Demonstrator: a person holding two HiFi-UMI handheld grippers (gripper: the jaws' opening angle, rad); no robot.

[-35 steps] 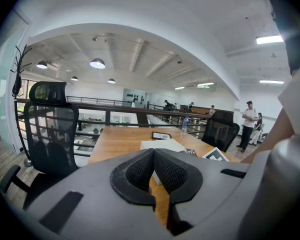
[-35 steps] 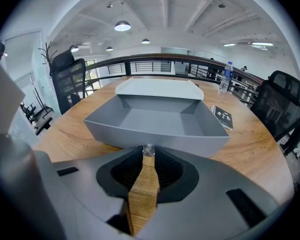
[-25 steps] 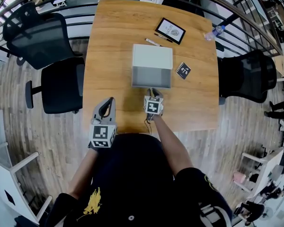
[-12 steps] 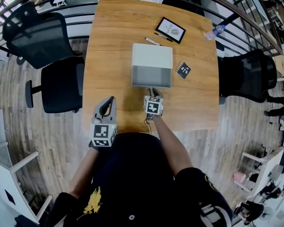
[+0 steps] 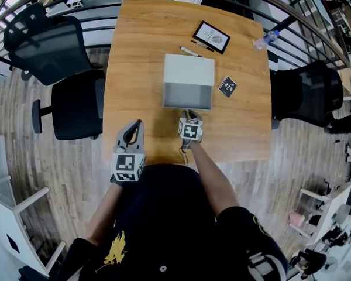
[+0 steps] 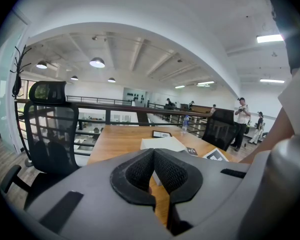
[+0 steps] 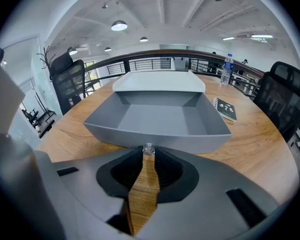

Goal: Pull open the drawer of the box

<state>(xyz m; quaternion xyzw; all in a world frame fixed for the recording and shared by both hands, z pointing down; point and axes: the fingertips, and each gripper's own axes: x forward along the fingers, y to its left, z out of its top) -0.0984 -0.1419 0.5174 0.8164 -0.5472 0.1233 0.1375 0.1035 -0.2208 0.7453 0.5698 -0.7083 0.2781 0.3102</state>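
Head view: at the desk's near left edge the left gripper has its fingers pressed together on nothing, well apart from the box. The grey drawer already stands drawn out toward the near side, so the pull looks largely done. The right gripper pinches its fingers narrowly on the small clear knob on the drawer's near front wall.

Bright, even light from ceiling lamps; soft shadows; fisheye edges, dark corners.
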